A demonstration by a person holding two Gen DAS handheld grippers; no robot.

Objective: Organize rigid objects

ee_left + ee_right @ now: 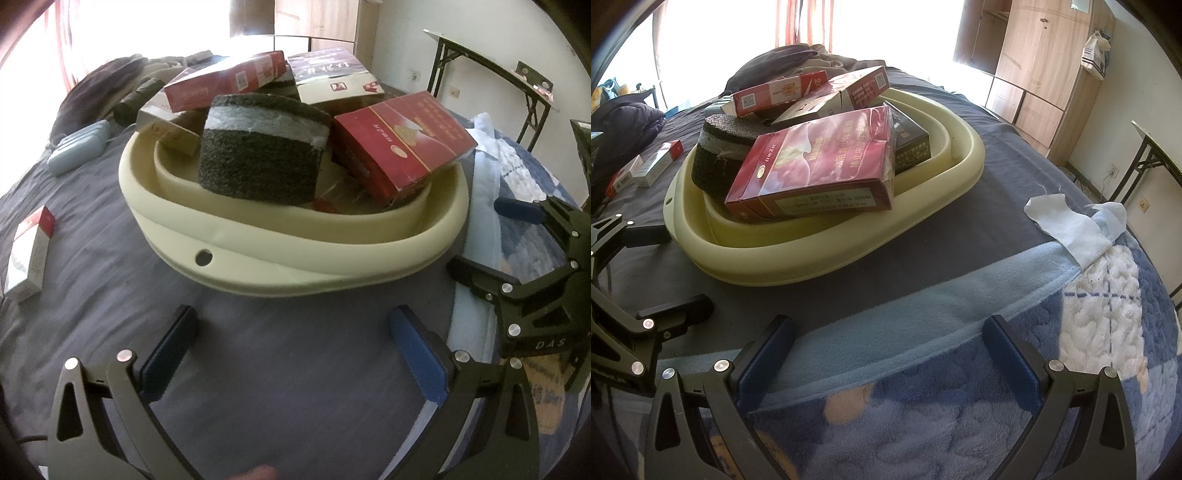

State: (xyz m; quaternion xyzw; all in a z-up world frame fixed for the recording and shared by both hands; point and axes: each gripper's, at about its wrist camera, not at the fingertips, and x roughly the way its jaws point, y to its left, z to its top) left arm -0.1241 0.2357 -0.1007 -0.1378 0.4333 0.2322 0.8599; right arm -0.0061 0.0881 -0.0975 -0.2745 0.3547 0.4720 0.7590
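Observation:
A cream plastic basin (258,240) sits on the dark bedsheet and holds a pile. The pile includes a dark foam block (258,158), a large red carton (402,144), a longer red box (225,83) and a dark-and-white box (332,74). My left gripper (295,321) is open just short of the basin's near rim, with only sheet between its fingers. My right gripper (890,328) is open over the blue plaid blanket, to the right of the basin (820,258). In the right wrist view the red carton (820,166) leans on the foam block (716,158).
A small red-and-white box (29,258) lies on the sheet left of the basin, and a blue-grey case (79,147) lies further back. A white cloth (1067,225) is on the blanket (960,387). Dark clothes are heaped at the bed's far end. A wardrobe (1045,62) and a folding table (1156,147) stand to the right.

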